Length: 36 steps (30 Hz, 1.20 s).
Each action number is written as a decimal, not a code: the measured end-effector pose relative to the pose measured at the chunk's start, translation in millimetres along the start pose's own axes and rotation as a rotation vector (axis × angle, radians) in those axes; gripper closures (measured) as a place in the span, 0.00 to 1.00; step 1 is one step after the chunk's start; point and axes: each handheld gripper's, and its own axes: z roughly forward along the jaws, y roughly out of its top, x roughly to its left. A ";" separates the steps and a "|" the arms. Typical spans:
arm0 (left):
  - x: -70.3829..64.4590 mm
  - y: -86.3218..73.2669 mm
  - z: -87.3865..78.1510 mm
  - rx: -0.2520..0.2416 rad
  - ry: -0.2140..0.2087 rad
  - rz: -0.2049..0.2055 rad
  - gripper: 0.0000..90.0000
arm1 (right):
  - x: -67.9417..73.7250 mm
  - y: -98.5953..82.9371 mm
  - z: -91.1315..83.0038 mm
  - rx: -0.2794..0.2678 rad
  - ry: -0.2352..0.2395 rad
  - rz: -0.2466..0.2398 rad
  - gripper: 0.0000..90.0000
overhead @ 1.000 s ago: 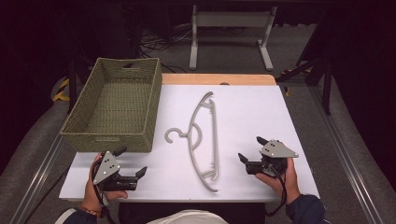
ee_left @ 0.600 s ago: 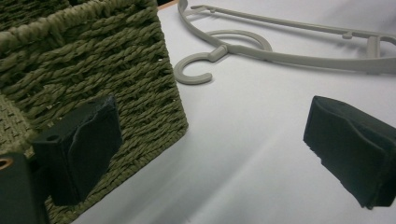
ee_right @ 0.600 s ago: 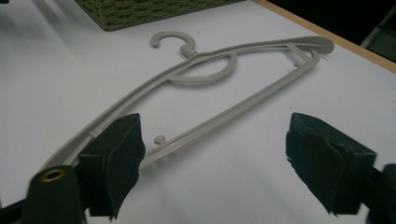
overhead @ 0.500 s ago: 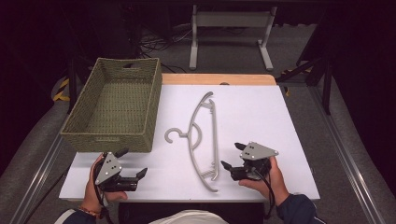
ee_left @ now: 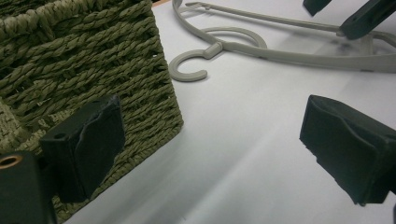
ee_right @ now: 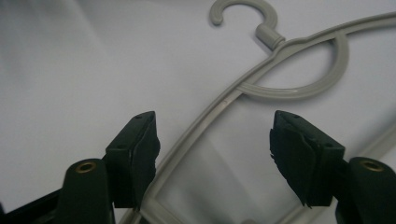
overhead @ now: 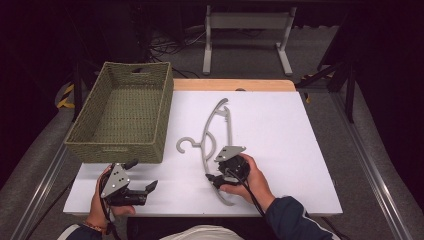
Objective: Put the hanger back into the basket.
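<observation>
A person seated at a white-topped table (overhead: 310, 150) holds a black two-jaw gripper in each hand. The right gripper (overhead: 214, 178) sits over the lower end of a grey plastic clothes hanger (overhead: 216, 131), which lies flat near the middle of the table with its hook (overhead: 186, 145) curling toward a rectangular olive-green woven basket (overhead: 121, 112). In the right gripper view, the jaws stand wide apart, one on either side of the hanger's curved arm (ee_right: 205, 122), with nothing clamped between them; the arm passes close beside the left pad (ee_right: 135, 156), and whether they touch cannot be told.

The left gripper (overhead: 145, 187) rests at the near left edge of the table, just in front of the basket's near wall, its jaws likewise spread and holding nothing. Its own view shows the basket's plaited corner (ee_left: 93, 70) just beside one pad, the hanger's hook (ee_left: 189, 65) on the white surface beyond, and the other gripper's dark jaws at the top right.

The basket stands at the table's left side, well apart from the right gripper.
</observation>
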 end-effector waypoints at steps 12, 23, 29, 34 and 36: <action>-0.7 -0.2 0.8 0.009 -0.013 0.005 0.10 | 2.1 -0.2 30.0 0.114 0.044 0.010 0.52; -1.2 -0.4 1.6 0.021 -0.019 0.009 0.10 | -8.1 0.8 24.7 0.158 0.080 0.011 0.72; -1.5 -0.9 1.4 0.022 -0.027 0.004 0.10 | -18.8 1.9 14.8 0.183 0.129 0.009 0.86; -1.4 -0.9 2.7 0.034 -0.035 0.003 0.10 | -14.8 -1.1 16.4 0.256 0.011 -0.093 0.99; -1.2 -0.6 3.2 0.033 -0.035 0.002 0.11 | -23.8 -1.4 11.4 0.215 0.067 -0.002 0.82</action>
